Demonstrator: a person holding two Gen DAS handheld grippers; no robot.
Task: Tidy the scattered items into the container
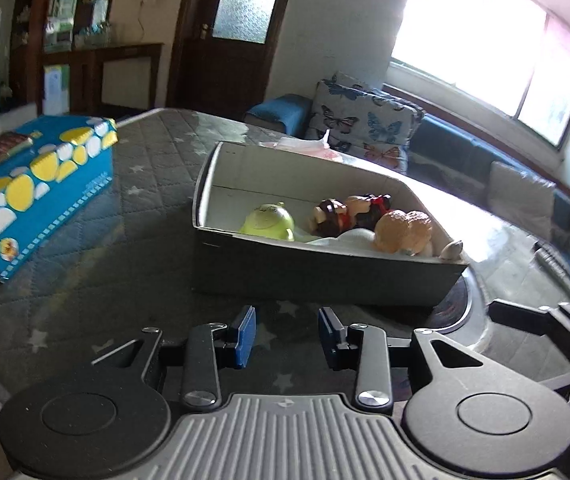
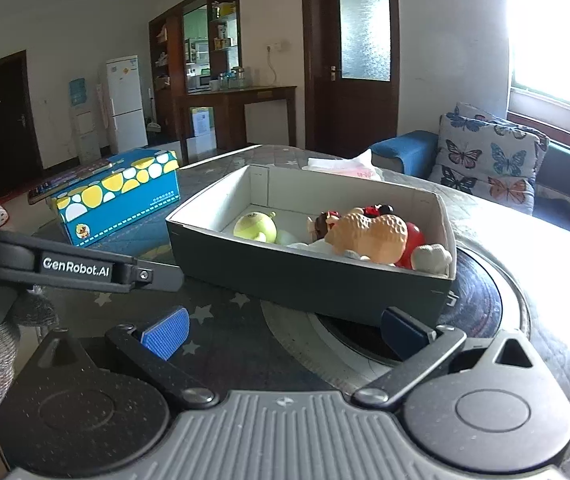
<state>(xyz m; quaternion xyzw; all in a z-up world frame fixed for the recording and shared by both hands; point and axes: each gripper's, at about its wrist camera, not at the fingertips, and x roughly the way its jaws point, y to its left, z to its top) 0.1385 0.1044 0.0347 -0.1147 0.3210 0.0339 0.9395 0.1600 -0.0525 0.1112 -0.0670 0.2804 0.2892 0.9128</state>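
- The tabletop [image 2: 213, 332] wears a dark quilted cover printed with pale stars.
- A grey box [image 2: 309, 276] with white inner walls stands on it, partly over a round dark disc [image 2: 481, 304].
- A blue carton [image 2: 125, 196] with yellow and white spots lies to the box's left, apart from it.
- Inside the box lie the toys: an orange dog [image 2: 369, 236], a lime-green ball [image 2: 254, 227], a red piece [image 2: 415, 240] and a small pale figure [image 2: 433, 258] at the near right corner.
- The right tool [image 2: 285, 334] is spread wide, nothing between its blue pads, just short of the box.
- The left tool [image 1: 287, 334] is parted more narrowly and also empty, near the box's front wall.
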